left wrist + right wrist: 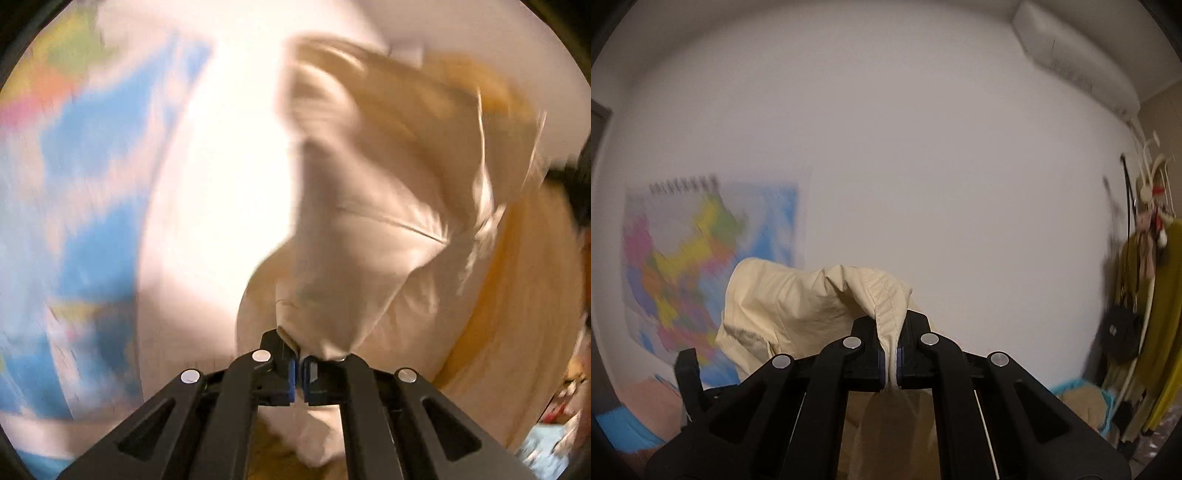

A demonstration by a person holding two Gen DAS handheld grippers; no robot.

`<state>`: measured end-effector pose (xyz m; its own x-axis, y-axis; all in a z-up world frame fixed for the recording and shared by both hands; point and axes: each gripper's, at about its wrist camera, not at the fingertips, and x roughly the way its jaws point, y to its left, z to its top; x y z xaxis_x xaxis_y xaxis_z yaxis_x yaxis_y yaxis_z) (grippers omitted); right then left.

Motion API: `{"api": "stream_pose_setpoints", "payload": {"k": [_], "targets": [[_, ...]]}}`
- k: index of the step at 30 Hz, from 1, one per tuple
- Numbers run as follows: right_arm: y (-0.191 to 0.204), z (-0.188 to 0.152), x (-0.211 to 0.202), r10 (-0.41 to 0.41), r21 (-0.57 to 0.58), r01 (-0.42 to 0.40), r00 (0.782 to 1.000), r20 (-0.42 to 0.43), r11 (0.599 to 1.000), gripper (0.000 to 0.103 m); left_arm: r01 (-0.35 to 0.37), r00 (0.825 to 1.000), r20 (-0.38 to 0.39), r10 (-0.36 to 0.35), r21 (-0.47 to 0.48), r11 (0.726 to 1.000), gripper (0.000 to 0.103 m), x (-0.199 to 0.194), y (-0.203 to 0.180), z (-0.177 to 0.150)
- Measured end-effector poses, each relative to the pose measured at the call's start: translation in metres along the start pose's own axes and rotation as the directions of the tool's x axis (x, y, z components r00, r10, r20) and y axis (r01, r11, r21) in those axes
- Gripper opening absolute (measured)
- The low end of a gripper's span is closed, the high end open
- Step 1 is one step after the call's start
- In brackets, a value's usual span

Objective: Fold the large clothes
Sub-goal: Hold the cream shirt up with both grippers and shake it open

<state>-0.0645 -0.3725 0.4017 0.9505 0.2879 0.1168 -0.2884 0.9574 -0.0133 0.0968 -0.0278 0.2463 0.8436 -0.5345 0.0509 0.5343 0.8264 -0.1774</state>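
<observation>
A large cream garment (373, 236) hangs in the air between both grippers. My left gripper (298, 363) is shut on a corner of it; the cloth rises and spreads up and right from the jaws, blurred by motion. My right gripper (893, 363) is shut on a stitched hem of the same garment (798, 306), which bunches over the jaws and drapes off to the left. A strip of the cloth also hangs below the right jaws. Both grippers point up toward the wall.
A white wall (905, 166) fills both views, with a coloured map poster (701, 266) at the left. An air conditioner (1071, 48) is high on the right. A coat rack (1145, 277) with clothes and a black bag stands at the right edge.
</observation>
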Motion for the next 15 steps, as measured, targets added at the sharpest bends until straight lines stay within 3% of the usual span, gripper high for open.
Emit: {"api": "stream_pose_setpoints", "payload": {"k": [2,5,8,10,12,15], "targets": [[0.004,0.020,-0.035,0.068,0.031,-0.070,0.996,0.054,0.997,0.004,0.002,0.998,0.070,-0.003,0.021,1.000,0.001,-0.043,-0.006,0.028],[0.016,0.029,-0.065,0.140,0.043,-0.144,0.986,0.089,0.989,0.004,-0.056,0.990,0.136,0.044,0.089,0.994,0.001,-0.096,-0.021,0.057],[0.027,0.026,-0.080,0.251,0.076,-0.258,0.964,0.090,0.963,0.004,-0.128,0.983,0.145,0.110,0.115,0.985,0.001,-0.154,-0.028,0.074],[0.038,0.020,-0.083,0.336,0.098,-0.344,0.938,0.088,0.934,0.004,-0.193,0.974,0.147,0.175,0.121,0.974,0.001,-0.194,-0.026,0.085],[0.052,0.010,-0.083,0.443,0.131,-0.451,0.893,0.084,0.883,0.004,-0.264,0.958,0.154,0.241,0.156,0.952,0.002,-0.226,-0.021,0.085],[0.076,-0.011,-0.067,0.558,0.167,-0.557,0.828,0.045,0.813,0.004,-0.419,0.907,0.122,0.402,0.212,0.883,0.002,-0.271,-0.019,0.086]]}}
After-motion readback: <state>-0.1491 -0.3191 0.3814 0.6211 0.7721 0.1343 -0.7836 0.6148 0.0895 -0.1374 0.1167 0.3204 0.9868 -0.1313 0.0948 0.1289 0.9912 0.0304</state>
